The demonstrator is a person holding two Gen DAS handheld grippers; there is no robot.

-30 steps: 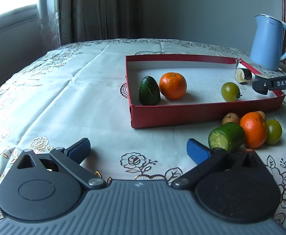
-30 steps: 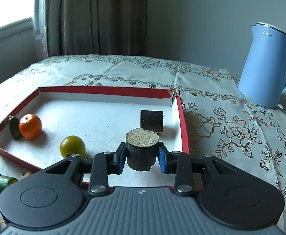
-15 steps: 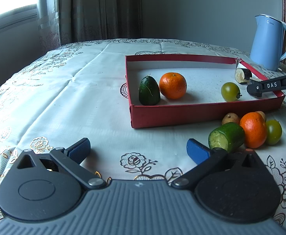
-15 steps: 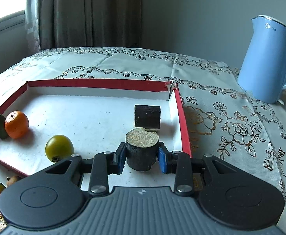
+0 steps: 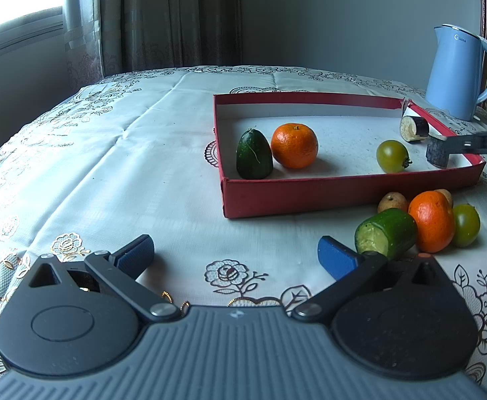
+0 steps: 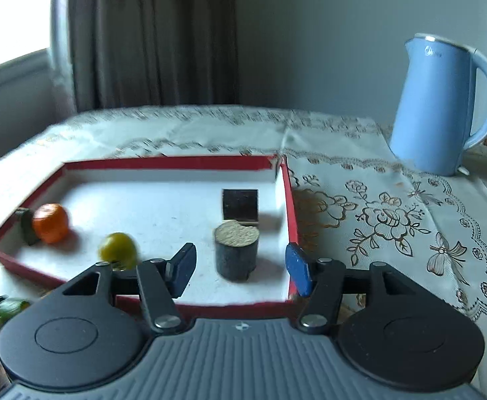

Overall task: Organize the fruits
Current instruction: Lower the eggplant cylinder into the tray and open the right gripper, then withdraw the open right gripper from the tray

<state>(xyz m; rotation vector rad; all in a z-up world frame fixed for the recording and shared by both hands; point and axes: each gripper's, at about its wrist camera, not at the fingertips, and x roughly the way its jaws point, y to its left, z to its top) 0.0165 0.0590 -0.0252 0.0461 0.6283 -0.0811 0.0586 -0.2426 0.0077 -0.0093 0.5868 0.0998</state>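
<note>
The dark stub (image 6: 237, 254) stands upright in the red tray (image 6: 163, 162), near its right wall — it sits between your right gripper's (image 6: 240, 268) pads, neither touching it. Those jaws have just been opening. Your left gripper (image 5: 235, 256) is spread wide over the tabletop (image 5: 117, 166), with the cucumber piece (image 5: 386, 233) just beside its right finger.
</note>
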